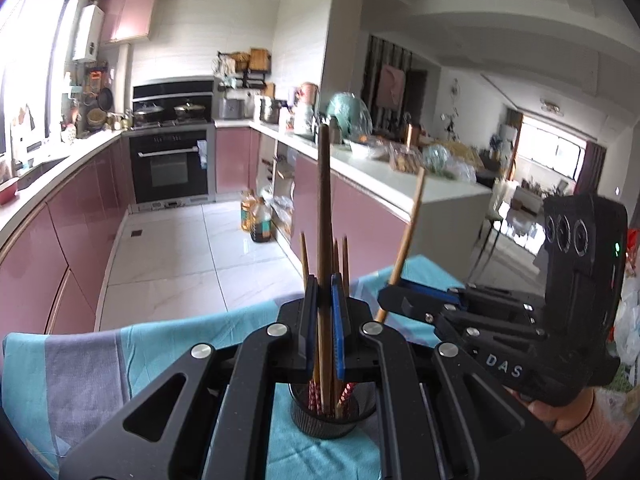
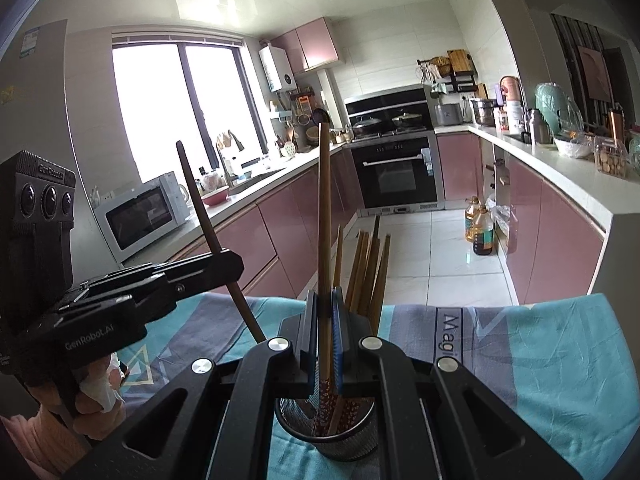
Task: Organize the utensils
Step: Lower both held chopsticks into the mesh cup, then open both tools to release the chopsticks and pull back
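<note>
Both grippers, left gripper (image 1: 325,312) and right gripper (image 2: 325,316), clamp one upright chopstick each; the mesh holder (image 2: 326,436) (already part-filled) sits directly below their jaws

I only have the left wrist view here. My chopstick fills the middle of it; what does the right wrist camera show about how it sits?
Observer: From the right wrist view, the left gripper is shut on a dark chopstick that leans, top tilted toward the window.
Operator: And the right gripper's stick, where does its lower end go?
Observer: The right gripper clamps a lighter chopstick standing nearly upright, its patterned lower end reaching into the mesh holder.
Operator: Anything left of me that I can't see?
Observer: A white microwave stands on the counter under the window.
</note>
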`<state>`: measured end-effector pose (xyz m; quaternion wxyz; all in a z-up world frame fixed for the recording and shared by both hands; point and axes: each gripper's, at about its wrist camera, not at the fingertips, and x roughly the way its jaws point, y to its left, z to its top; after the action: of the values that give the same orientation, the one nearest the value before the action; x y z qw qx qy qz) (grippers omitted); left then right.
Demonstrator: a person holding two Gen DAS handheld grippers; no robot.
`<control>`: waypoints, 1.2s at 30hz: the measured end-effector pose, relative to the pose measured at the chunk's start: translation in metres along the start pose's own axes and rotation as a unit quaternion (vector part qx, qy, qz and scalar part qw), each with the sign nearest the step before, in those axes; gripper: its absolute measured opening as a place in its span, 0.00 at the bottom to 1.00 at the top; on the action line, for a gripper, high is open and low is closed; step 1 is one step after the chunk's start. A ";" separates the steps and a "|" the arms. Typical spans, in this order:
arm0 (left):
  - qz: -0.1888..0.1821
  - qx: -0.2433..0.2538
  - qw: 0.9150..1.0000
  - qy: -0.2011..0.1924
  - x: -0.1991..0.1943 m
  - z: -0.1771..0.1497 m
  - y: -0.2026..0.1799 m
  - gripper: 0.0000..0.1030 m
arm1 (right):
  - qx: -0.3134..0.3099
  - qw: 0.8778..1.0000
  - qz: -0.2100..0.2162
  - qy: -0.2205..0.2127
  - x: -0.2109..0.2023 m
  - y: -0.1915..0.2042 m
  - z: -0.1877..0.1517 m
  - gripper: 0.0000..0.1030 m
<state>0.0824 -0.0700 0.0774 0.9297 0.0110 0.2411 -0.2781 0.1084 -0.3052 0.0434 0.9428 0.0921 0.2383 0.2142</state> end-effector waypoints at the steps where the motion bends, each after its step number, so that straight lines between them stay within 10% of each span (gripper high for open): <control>1: -0.002 0.003 1.000 0.010 0.003 -0.003 0.000 0.07 | 0.003 1.000 0.003 0.006 0.003 -0.001 -0.002 0.06; 10: -0.013 0.007 0.996 0.089 0.035 -0.020 0.007 0.08 | 0.028 0.998 0.012 0.061 0.032 -0.014 -0.016 0.06; 24: -0.009 -0.020 0.996 0.088 0.053 -0.040 0.029 0.21 | 0.045 0.997 0.006 0.069 0.035 -0.019 -0.026 0.15; 36: 0.072 -0.047 0.996 0.003 -0.004 -0.069 0.064 0.83 | -0.001 0.999 -0.019 0.028 0.008 0.007 -0.044 0.88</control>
<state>0.0823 -0.0025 0.0110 0.9461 -0.0147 0.2552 -0.1987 0.0912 -0.2924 0.0038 0.9397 0.0806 0.2662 0.1993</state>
